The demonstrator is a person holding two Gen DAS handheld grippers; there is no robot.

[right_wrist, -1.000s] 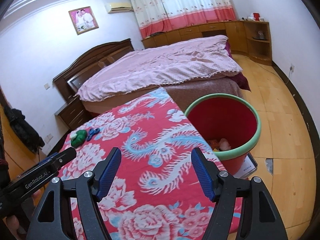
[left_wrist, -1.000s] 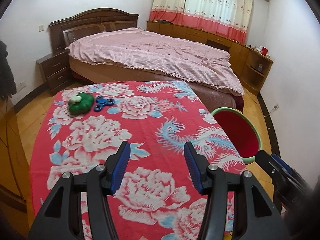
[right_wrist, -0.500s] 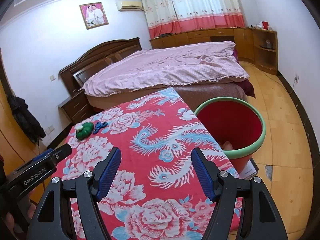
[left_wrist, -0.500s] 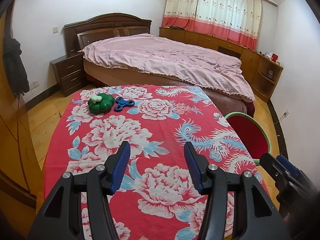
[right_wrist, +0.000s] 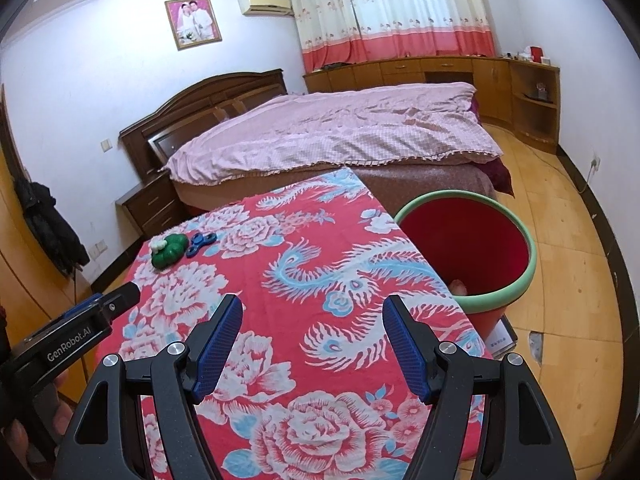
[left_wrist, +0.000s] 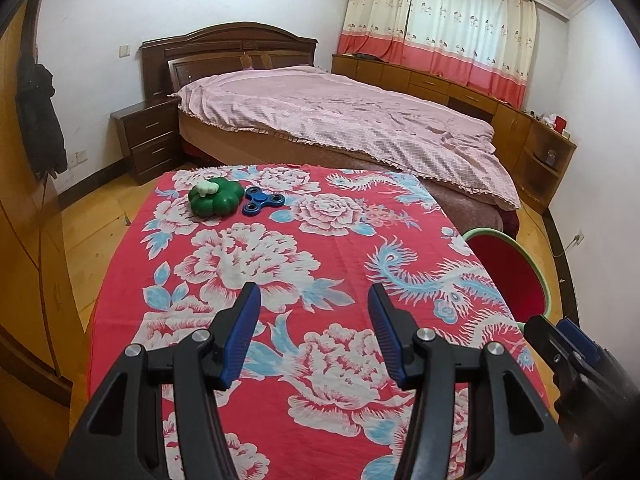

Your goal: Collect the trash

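Observation:
A red bin with a green rim [right_wrist: 472,248] stands on the floor at the table's right edge; it also shows in the left wrist view [left_wrist: 516,276]. A bit of pale trash [right_wrist: 459,288] lies inside it. My left gripper [left_wrist: 314,332] is open and empty above the near part of the red flowered tablecloth [left_wrist: 288,264]. My right gripper [right_wrist: 312,344] is open and empty above the tablecloth [right_wrist: 280,276], left of the bin. A green flower-shaped object [left_wrist: 216,198] and a blue fidget spinner [left_wrist: 264,202] lie at the table's far left corner.
A bed with a pink cover [left_wrist: 340,120] stands beyond the table. A dark nightstand [left_wrist: 146,144] is at the back left. Wooden cabinets [right_wrist: 500,84] line the far wall. A wooden wardrobe side [left_wrist: 28,272] is close on the left. A white paper [right_wrist: 502,334] lies under the bin.
Both grippers have pulled back and risen, so more of the table and room shows. The left view has swung left, away from the bin. Both grippers stay open.

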